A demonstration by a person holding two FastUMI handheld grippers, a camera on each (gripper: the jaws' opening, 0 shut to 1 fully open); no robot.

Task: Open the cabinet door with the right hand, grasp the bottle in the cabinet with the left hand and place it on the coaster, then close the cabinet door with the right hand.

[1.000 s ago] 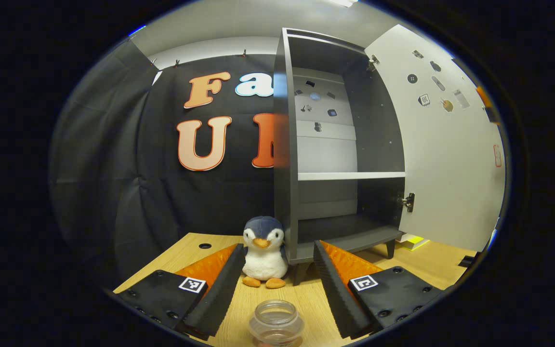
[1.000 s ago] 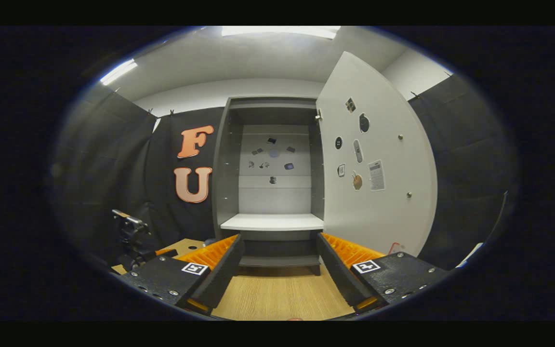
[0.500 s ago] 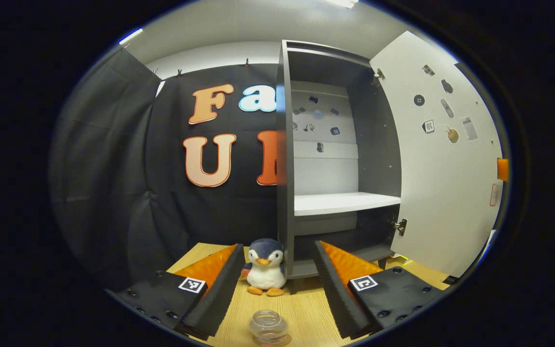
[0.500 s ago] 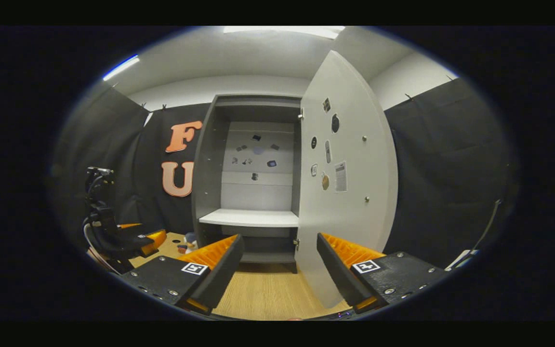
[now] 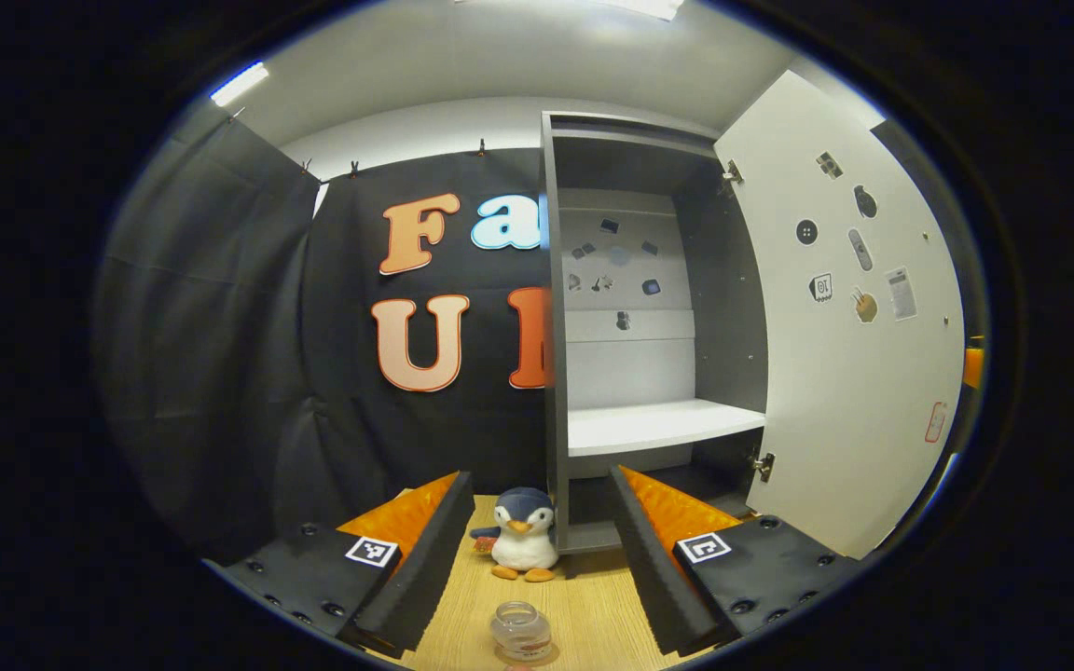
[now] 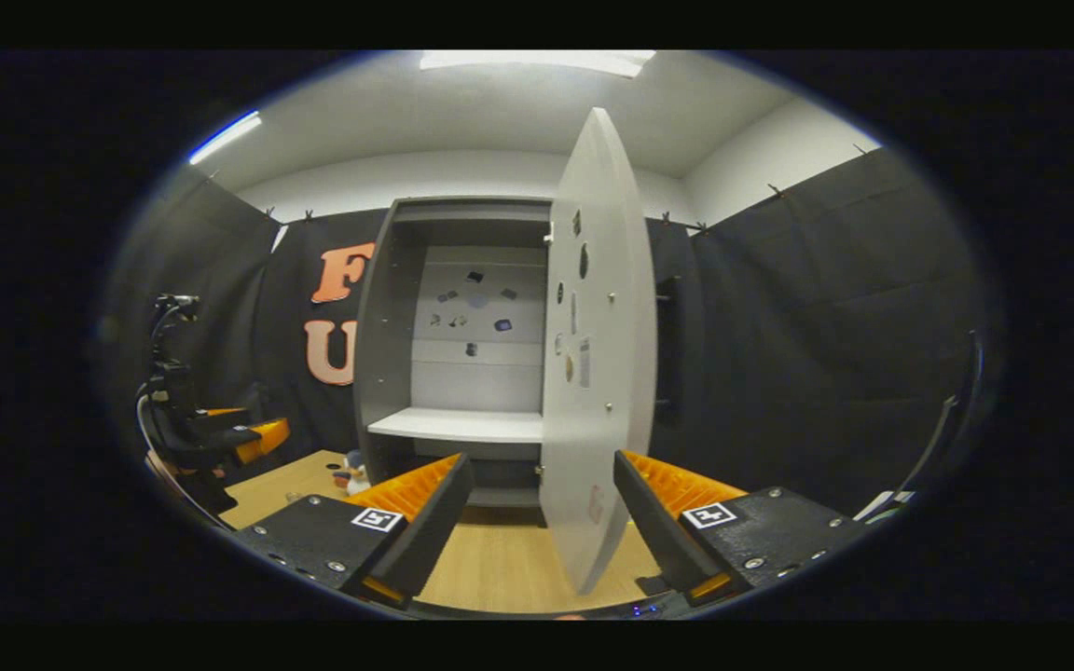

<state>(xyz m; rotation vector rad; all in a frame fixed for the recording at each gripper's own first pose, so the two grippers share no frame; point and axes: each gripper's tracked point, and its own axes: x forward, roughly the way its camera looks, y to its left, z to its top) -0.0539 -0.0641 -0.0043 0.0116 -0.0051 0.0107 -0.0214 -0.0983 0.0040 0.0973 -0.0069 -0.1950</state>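
Left hand-held gripper (image 5: 530, 559): fingers spread wide, nothing between them, held level and low over the counter. Also seen from the right gripper view at far left (image 6: 220, 438), well apart from the other one. Right hand-held gripper (image 6: 542, 536): fingers wide apart, gripping nothing, pointed forward and roughly level. No hand or sleeve visible.

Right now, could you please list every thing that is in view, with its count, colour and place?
cabinet: one, grey, on the table, shelves bare
cabinet door: one, white, swung open, small stickers inside
bottle: one, clear, uncapped, on the table before the left claw
penguin toy: one, blue and white, at the cabinet's left foot
table: one, light wood
left claw: one, open, holds nothing
right claw: one, open, door edge between its fingers
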